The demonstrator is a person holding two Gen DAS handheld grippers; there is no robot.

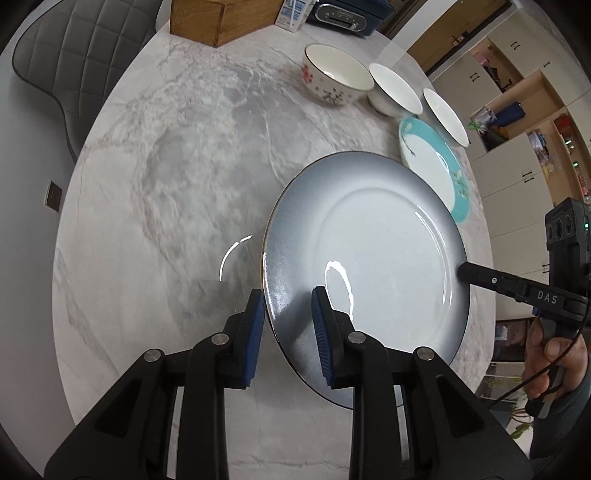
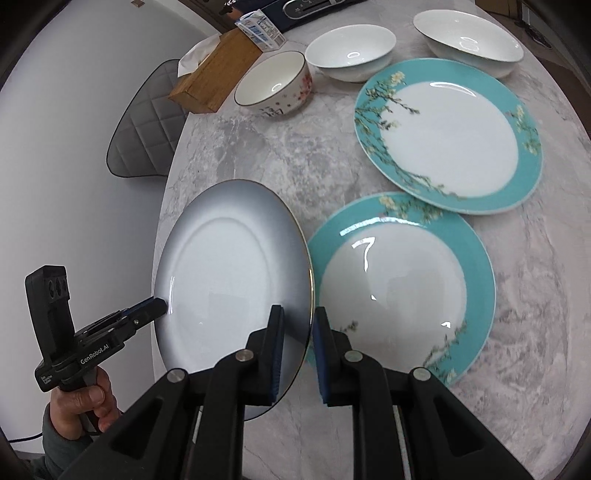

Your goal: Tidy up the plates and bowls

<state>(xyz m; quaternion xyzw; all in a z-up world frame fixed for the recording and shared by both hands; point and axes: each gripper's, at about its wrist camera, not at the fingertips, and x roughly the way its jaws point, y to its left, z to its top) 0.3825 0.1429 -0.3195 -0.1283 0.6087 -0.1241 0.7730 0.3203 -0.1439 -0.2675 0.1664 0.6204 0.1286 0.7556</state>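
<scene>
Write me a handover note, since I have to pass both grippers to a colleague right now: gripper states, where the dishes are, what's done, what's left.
Left gripper: shut on the grey plate, at its rim.
Right gripper: shut on the grey plate's opposite rim; the plate is tilted.
Two teal plates lie separately: near, far.
Floral bowl, white bowl and wide white bowl stand unstacked at the back.
Done: nothing stacked yet.
Left: probably stack the plates, then nest the bowls.

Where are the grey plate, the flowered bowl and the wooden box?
grey plate (image 2: 232, 280): right wrist view, its pale centre.
flowered bowl (image 2: 288, 98): right wrist view, its painted outer wall.
wooden box (image 1: 221, 16): left wrist view, its front side.
</scene>
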